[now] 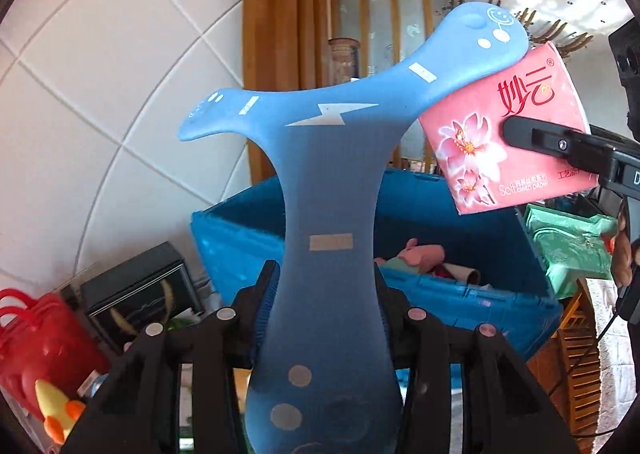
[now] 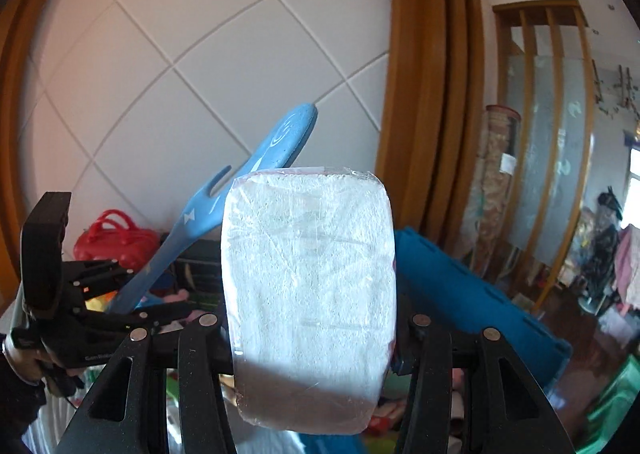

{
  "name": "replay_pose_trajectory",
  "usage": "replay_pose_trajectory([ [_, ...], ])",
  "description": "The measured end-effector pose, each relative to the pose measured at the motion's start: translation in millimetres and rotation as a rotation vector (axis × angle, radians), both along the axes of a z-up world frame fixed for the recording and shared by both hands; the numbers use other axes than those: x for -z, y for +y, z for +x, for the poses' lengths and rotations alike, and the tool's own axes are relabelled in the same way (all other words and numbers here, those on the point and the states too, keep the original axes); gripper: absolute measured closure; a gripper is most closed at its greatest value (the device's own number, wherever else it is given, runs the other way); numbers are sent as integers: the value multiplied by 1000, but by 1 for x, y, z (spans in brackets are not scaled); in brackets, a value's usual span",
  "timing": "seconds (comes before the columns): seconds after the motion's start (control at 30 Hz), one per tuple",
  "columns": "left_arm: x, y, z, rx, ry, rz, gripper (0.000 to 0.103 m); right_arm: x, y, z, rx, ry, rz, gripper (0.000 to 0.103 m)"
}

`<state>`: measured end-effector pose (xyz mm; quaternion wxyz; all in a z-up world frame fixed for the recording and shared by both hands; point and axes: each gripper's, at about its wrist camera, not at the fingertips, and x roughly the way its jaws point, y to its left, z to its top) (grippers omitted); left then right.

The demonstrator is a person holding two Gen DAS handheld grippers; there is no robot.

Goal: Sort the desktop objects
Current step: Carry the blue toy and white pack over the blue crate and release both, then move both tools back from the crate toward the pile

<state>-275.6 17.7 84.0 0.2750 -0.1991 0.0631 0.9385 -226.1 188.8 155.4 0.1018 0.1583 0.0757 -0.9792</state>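
Holding the blue foam toy plane (image 1: 328,182) by its tail, your left gripper (image 1: 326,298) has its fingers (image 1: 266,294) closed part-way against its sides, while your right gripper (image 2: 312,334) clamps the pink tissue pack (image 1: 508,130) between narrowly parted fingers (image 1: 520,132); both things are in the air, the plane's wing touching the pack. The blue crate (image 1: 460,290) just beyond already has a few things inside, so sorting looks under way. Neither piece is dropped yet, and the red bag (image 1: 36,334) and yellow toy (image 1: 56,410) at the left still look unsorted.
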Motion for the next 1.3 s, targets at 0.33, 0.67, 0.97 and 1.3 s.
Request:
replay_pose_trajectory([
  [0.33,-16,140,-60,-59,23,-81,33,12,140,-68,152,-124,-83,35],
  [0.67,-11,152,-52,-168,82,-126,16,27,185,-49,119,-125,-197,18],
  [0.97,0,144,-37,-279,85,-133,16,31,183,-40,83,-129,-201,18],
  [1.3,7,124,-21,-389,103,-143,16,11,178,-5,43,13,-280,10],
])
